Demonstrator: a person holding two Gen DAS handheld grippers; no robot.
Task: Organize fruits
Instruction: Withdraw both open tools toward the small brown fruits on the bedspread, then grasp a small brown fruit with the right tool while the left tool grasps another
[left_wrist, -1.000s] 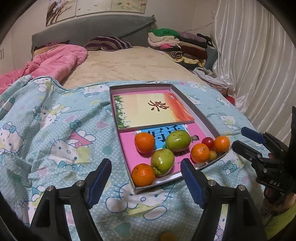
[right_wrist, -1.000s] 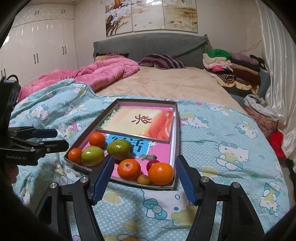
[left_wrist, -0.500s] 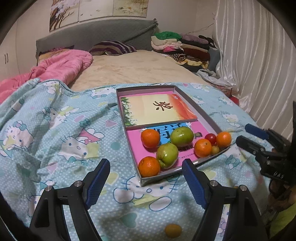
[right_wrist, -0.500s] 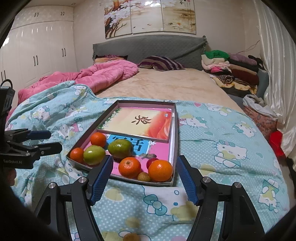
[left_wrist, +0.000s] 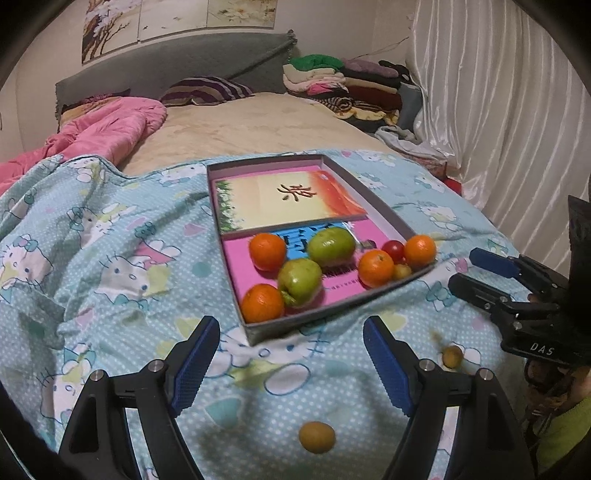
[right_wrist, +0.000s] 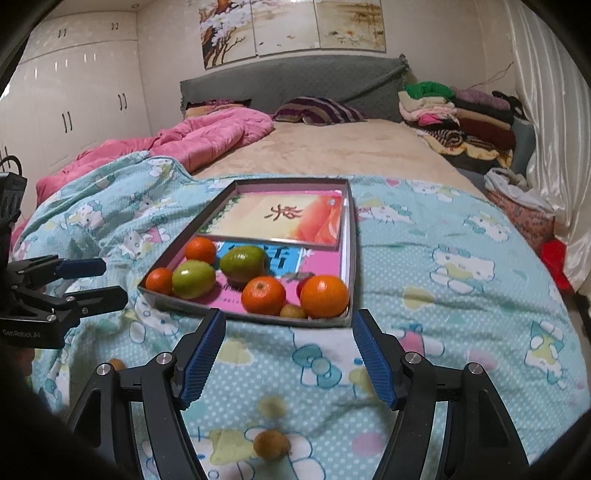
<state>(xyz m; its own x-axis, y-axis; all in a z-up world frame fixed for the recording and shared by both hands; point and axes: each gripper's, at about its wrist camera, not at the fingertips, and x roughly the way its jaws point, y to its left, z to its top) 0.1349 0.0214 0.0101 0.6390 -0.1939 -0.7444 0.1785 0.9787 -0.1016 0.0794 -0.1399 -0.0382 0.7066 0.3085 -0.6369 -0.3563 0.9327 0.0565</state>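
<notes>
A shallow grey box (left_wrist: 384, 218) (right_wrist: 352, 258) lies on the patterned bed cover and holds several oranges (left_wrist: 263, 303) (right_wrist: 324, 296), two green fruits (left_wrist: 299, 281) (right_wrist: 242, 264) and a small red one (left_wrist: 392, 249). Two small yellow-brown fruits lie loose on the cover in front of the box (left_wrist: 317, 437) (left_wrist: 452, 356); one shows in the right wrist view (right_wrist: 271, 444). My left gripper (left_wrist: 291, 356) hangs open just short of the box's near corner, nothing between its fingers. My right gripper (right_wrist: 289, 354) is open before the box's front edge, also empty.
A printed card (left_wrist: 284, 199) fills the far half of the box. A pink quilt (right_wrist: 207, 136) is bunched at the back left, folded clothes (right_wrist: 458, 114) at the back right. White curtains (left_wrist: 517, 110) hang along the right side of the bed.
Both grippers have drawn back from the box, so it looks smaller and farther. The loose small fruits on the cover have come into view below.
</notes>
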